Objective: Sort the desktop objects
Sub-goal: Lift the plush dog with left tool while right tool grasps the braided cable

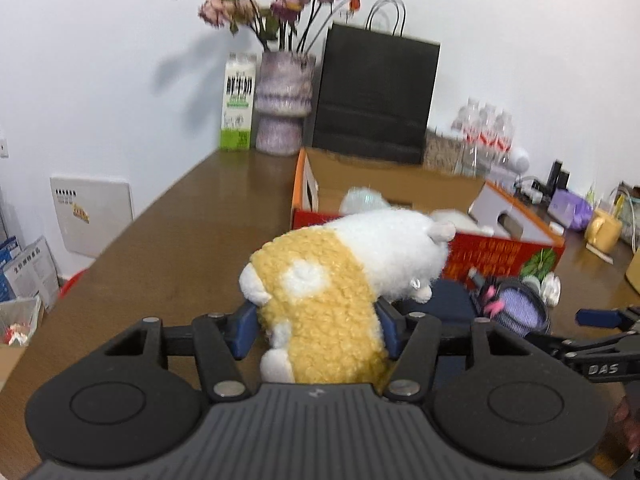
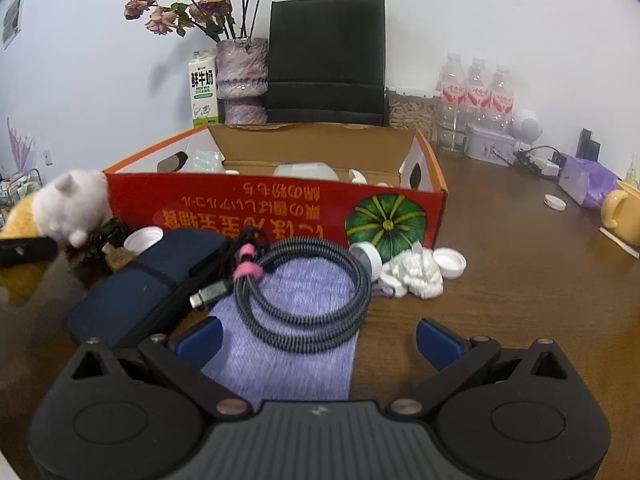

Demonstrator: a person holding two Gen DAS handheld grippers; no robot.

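My left gripper is shut on a yellow and white plush toy and holds it above the table, just in front of the open red and orange cardboard box. The toy also shows at the far left of the right wrist view. My right gripper is open and empty, low over a purple cloth. A coiled braided cable with pink ties lies on that cloth. A dark blue pouch lies left of it. The box holds several pale objects.
White crumpled tissue and bottle caps lie by the box. A black paper bag, flower vase, milk carton and water bottles stand at the back. A yellow mug is at right.
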